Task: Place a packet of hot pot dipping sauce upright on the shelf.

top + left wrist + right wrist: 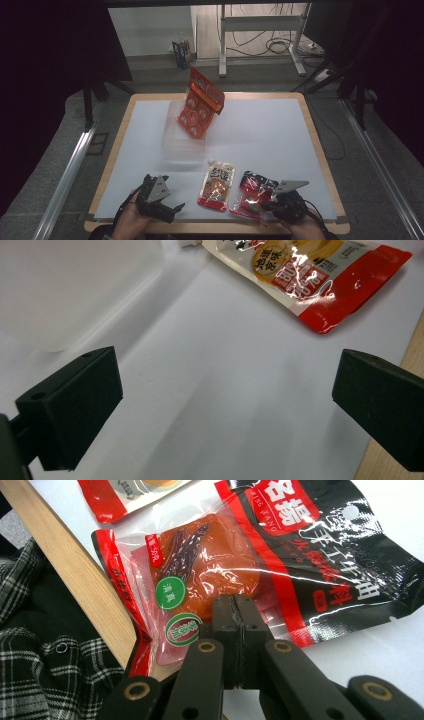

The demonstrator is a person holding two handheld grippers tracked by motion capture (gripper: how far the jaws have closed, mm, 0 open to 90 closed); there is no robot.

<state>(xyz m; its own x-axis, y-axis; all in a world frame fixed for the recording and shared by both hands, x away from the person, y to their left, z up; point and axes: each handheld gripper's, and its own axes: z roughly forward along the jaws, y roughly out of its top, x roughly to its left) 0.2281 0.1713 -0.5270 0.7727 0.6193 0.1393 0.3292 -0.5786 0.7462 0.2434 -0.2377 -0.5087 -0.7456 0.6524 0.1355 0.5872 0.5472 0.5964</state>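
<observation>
right gripper (pixel 234 600): jaws pressed fully together, tips sitting on the near edge of the red-and-black sauce packet (pixel 260 555); whether the film is pinched between them cannot be told
red-and-black sauce packet: lying flat at the near right of the white table sheet (pixel 270 135), one corner hanging over the wooden table edge (pixel 65 575); in the high view it is just ahead of the right gripper (pixel 270 205)
left gripper (pixel 225 390): jaws standing wide apart, nothing between them, hovering over bare white sheet at the near left (pixel 167 207)
white-and-red snack pouch (pixel 216 186): lying flat between the two grippers, just beside the sauce packet, touching neither gripper
orange packet (pixel 200 102): standing tilted at the far middle of the sheet, leaning in a clear plastic container (pixel 184 142)
person: plaid sleeve (pixel 45 645) showing below the table edge
</observation>
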